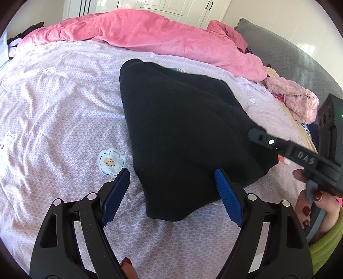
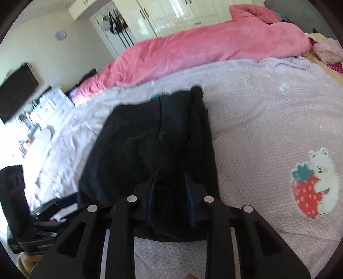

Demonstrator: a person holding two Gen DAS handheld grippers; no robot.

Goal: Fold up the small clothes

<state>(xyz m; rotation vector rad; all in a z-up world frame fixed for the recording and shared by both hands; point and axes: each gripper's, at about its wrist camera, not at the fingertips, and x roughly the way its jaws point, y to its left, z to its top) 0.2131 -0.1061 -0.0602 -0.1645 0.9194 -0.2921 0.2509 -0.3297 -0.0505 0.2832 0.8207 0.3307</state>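
A small black garment [image 1: 182, 128] lies partly folded on the lilac patterned bedsheet [image 1: 64, 107]. My left gripper [image 1: 171, 193] is open, its blue pads on either side of the garment's near corner, just above the sheet. My right gripper [image 1: 255, 134] comes in from the right and is shut on the garment's right edge, lifting it. In the right wrist view the black garment [image 2: 139, 146] fills the centre and a fold of it is pinched between the right gripper's [image 2: 171, 193] pads.
A pink blanket [image 1: 150, 36] lies bunched along the far side of the bed. A pink plush item [image 1: 298, 100] and a grey headboard [image 1: 289, 53] are at the right. White wardrobes [image 2: 171, 15] stand behind. The left gripper's body [image 2: 32, 231] shows at the lower left.
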